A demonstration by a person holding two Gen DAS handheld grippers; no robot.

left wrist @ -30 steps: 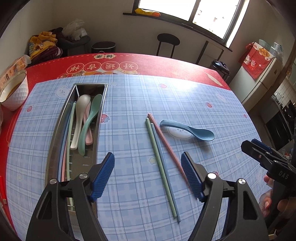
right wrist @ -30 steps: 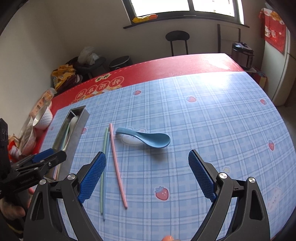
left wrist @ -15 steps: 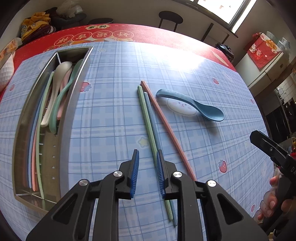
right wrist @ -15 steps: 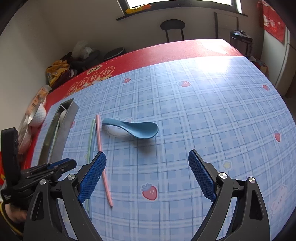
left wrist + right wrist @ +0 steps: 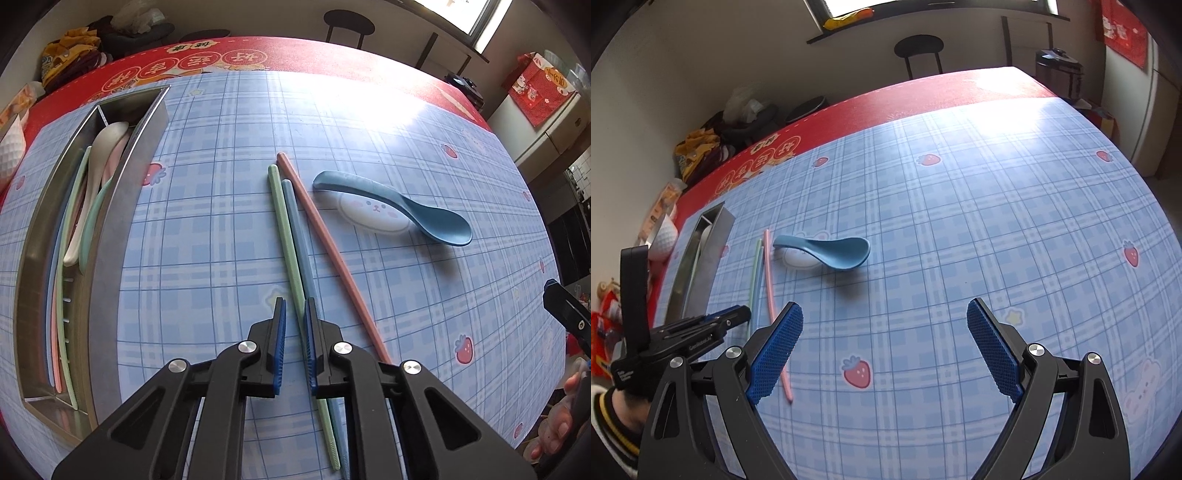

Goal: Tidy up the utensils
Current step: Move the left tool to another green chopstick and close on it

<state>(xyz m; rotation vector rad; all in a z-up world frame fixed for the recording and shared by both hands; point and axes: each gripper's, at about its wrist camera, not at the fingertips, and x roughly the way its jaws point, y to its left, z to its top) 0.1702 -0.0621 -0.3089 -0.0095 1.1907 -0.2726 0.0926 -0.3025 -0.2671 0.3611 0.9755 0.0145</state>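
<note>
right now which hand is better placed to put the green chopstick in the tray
Left: the left gripper fingers already straddle the green chopstick, beside the tray. The right gripper is open over bare cloth.

Bright window light w/ glare on tablecloth (image 5: 388,110), fisheye-warped dark edges.

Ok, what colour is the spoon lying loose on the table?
Blue spoon; clearest in the left wrist view.

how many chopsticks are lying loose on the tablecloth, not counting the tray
3: a green chopstick, a blue chopstick beside it and a pink chopstick on the spoon's side. More sticks lie in the metal tray, partly hidden.
</note>
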